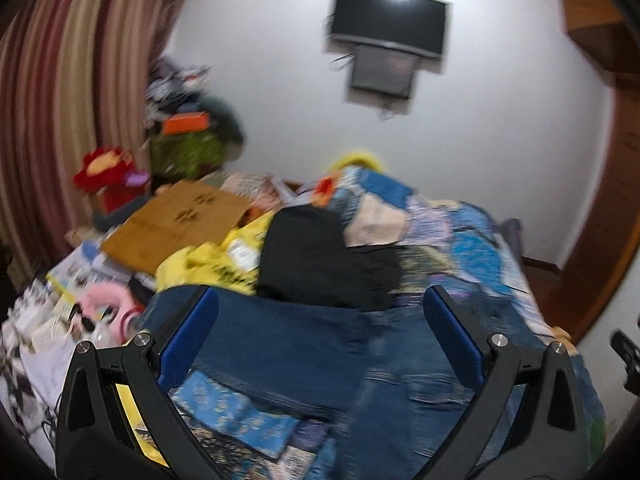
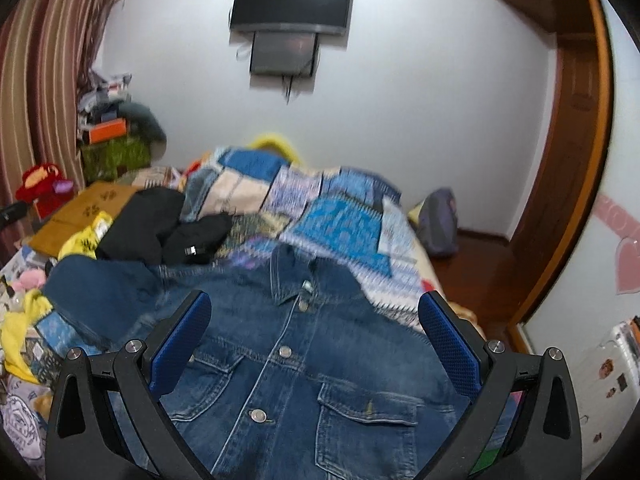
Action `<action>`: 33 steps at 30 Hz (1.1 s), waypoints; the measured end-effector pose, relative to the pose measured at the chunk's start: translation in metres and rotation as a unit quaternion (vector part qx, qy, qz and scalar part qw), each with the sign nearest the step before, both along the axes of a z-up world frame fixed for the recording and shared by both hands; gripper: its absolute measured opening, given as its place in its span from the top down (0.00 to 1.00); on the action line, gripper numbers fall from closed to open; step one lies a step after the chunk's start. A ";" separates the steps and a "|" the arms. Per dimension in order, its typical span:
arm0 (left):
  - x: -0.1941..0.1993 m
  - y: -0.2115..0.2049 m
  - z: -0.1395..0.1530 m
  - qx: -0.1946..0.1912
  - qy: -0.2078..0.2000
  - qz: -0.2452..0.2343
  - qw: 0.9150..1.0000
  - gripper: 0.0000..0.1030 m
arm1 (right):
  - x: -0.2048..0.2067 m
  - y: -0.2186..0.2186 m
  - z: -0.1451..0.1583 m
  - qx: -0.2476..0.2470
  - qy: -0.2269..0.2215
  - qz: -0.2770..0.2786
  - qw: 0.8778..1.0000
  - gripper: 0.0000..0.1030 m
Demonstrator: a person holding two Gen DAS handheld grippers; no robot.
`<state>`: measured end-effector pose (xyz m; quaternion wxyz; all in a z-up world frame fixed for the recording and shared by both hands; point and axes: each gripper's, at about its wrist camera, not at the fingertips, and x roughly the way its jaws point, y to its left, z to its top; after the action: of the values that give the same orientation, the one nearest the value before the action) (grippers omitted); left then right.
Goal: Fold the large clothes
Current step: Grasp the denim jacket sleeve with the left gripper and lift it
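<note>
Because it is denim, the jacket (image 2: 304, 364) will likely handle as a heavy, fairly stiff cloth that holds a crease but drags when pulled, so a pinch on a single thin layer may slip less than a bite over a thick seam. It lies face up and spread flat on the bed (image 2: 340, 216), on the patchwork quilt, collar pointing toward the far wall, buttons done up the front and two chest pockets showing. One sleeve (image 1: 256, 332) stretches out to the left toward a black garment (image 1: 320, 256) and a yellow one (image 1: 200, 264), close to them; whether it touches them I cannot tell through the blur.

The left claw (image 1: 320, 344) hovers over that sleeve and the jacket's left side with its blue pads wide apart, holding nothing. The right claw (image 2: 316, 344) hangs above the chest, likewise spread wide and empty, its pads either side of the button placket.

Good places to take hold seem to be the shoulder seam and the hem corner on each side, where doubled stitching gives the pads something firm. The metal buttons are hard and slick, so they are best avoided.
</note>
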<state>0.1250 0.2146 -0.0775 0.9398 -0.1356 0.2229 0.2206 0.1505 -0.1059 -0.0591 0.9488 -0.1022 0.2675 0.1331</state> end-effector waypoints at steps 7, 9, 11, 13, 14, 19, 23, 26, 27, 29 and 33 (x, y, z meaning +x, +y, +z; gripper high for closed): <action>0.019 0.112 -0.073 -0.117 0.077 0.046 0.989 0.00 | 0.040 0.004 -0.035 -0.009 0.084 -0.003 0.996 0.00; 0.019 0.128 -0.091 -0.134 0.098 0.049 0.985 0.00 | 0.048 0.005 -0.045 -0.011 0.108 -0.006 0.994 0.00; 0.019 0.145 -0.112 -0.159 0.119 0.050 0.979 0.00 | 0.056 0.008 -0.052 -0.011 0.126 -0.010 0.992 0.00; 0.019 0.168 -0.139 -0.210 0.128 0.042 0.968 0.01 | 0.058 0.011 -0.057 -0.011 0.137 -0.010 0.991 0.00; 0.019 0.177 -0.149 -0.232 0.130 0.040 0.963 0.04 | 0.060 0.013 -0.060 -0.013 0.139 -0.010 0.990 0.00; 0.020 0.212 -0.196 -0.332 0.130 0.045 0.933 0.15 | 0.069 0.021 -0.071 -0.028 0.146 -0.011 0.989 0.00; 0.022 0.226 -0.215 -0.369 0.120 0.043 0.921 0.20 | 0.081 0.026 -0.083 -0.041 0.172 -0.014 0.984 0.00; 0.029 0.235 -0.224 -0.373 0.117 0.048 0.919 0.28 | 0.084 0.025 -0.087 -0.041 0.181 -0.016 0.983 0.00; 0.031 0.238 -0.225 -0.368 0.117 0.050 0.921 0.31 | 0.085 0.025 -0.088 -0.041 0.182 -0.017 0.982 0.00; 0.038 0.241 -0.225 -0.351 0.121 0.059 0.926 0.46 | 0.086 0.025 -0.089 -0.041 0.185 -0.019 0.982 0.00; 0.051 0.244 -0.225 -0.304 0.143 0.071 0.939 0.71 | 0.084 0.025 -0.086 -0.041 0.183 -0.022 0.982 0.00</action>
<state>0.1760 0.4586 -0.3026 0.7941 -0.3975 0.4009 0.2251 0.2343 -0.0811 -0.1453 0.8817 -0.1094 0.4438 0.1170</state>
